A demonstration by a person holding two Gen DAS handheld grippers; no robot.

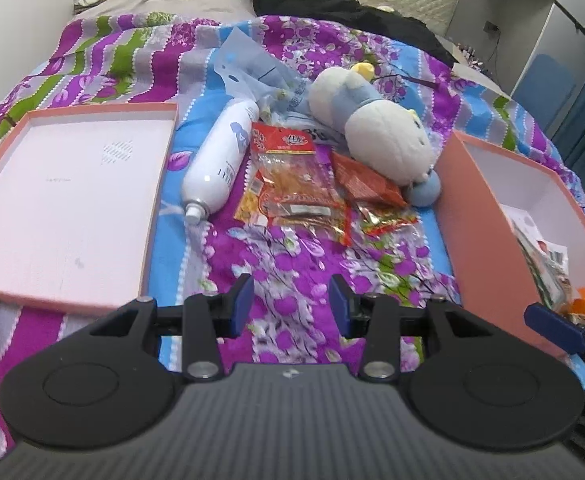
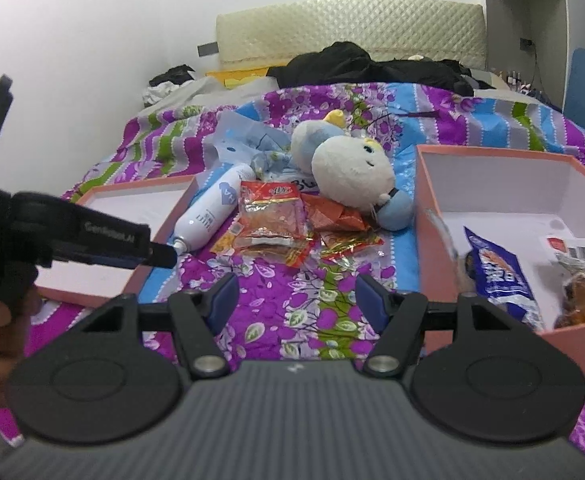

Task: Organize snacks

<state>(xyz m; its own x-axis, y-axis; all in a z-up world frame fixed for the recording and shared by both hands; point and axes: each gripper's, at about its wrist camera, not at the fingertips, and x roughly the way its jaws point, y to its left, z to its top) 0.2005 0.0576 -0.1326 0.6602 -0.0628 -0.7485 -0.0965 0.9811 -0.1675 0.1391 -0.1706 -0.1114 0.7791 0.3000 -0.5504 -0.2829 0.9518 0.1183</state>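
Red and clear snack packets lie in a loose pile on the flowered bedspread, with a smaller red packet beside them. A pink box at the right holds a blue snack bag and other packets. My left gripper is open and empty, low over the bedspread in front of the pile. My right gripper is open and empty, beside the box's left wall.
A pink box lid lies at the left. A white spray bottle, a plush toy and a pale blue plastic bag lie behind the snacks. Black clothes lie by the headboard.
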